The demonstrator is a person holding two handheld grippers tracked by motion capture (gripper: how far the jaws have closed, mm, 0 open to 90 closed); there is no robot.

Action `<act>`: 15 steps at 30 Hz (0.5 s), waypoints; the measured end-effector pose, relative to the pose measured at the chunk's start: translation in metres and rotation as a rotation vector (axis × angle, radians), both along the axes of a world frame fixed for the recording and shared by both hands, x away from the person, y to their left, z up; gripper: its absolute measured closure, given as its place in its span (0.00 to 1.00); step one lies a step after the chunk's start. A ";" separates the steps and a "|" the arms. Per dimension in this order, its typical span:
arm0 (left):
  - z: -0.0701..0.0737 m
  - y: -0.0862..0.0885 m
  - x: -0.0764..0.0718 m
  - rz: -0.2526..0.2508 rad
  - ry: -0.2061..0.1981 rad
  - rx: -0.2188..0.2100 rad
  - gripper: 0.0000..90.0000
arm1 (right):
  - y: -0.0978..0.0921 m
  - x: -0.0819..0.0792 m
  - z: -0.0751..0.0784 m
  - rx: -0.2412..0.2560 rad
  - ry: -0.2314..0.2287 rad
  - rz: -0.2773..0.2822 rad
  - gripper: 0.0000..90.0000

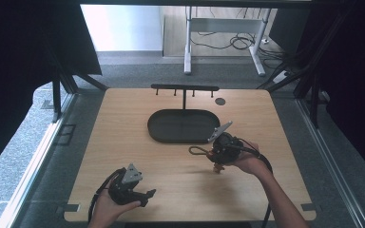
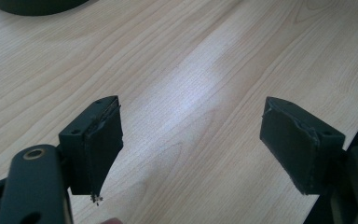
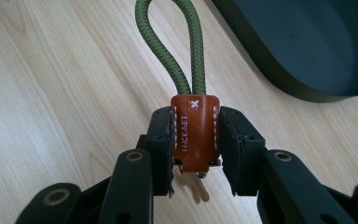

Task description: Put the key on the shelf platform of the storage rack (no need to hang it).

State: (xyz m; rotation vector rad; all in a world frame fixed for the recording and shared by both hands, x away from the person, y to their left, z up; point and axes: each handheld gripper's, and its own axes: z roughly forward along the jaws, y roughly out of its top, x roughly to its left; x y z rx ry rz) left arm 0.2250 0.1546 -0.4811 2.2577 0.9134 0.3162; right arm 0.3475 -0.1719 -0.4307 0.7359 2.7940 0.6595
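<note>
A key fob with a green cord loop (image 3: 170,44) and a brown leather tab (image 3: 195,133) is clamped between the jaws of my right gripper (image 3: 196,140). In the high view that right gripper (image 1: 217,153) hovers just in front of the black oval tray (image 1: 161,124), with the cord loop (image 1: 197,150) sticking out to its left. A black rack with pegs (image 1: 184,88) stands behind the tray. My left gripper (image 1: 148,194) rests low near the table's front edge, open, with only bare wood between its pads (image 2: 98,144).
The wooden table (image 1: 123,142) ends close to the left gripper at the front. A small dark disc (image 1: 220,101) lies at the back right. A desk frame and cables (image 1: 237,42) stand on the floor beyond.
</note>
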 end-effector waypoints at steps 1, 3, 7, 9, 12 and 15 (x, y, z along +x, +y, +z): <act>0.000 0.000 0.000 0.000 0.000 0.000 0.24 | 0.001 0.000 0.001 -0.001 0.000 -0.001 0.74; 0.000 0.000 0.000 -0.001 0.000 -0.001 0.24 | 0.001 0.002 0.002 -0.004 -0.002 -0.003 0.74; -0.001 -0.002 0.000 -0.002 0.003 0.002 0.24 | 0.002 0.005 0.006 0.000 -0.004 -0.005 0.74; -0.001 -0.002 0.000 -0.001 0.003 0.002 0.24 | 0.003 0.006 0.009 0.000 -0.009 -0.004 0.74; -0.001 -0.001 0.000 -0.001 0.003 0.001 0.24 | 0.004 0.007 0.012 0.000 -0.018 -0.003 0.74; -0.001 -0.001 0.000 0.000 0.002 0.001 0.24 | 0.004 0.008 0.015 -0.004 -0.021 -0.004 0.74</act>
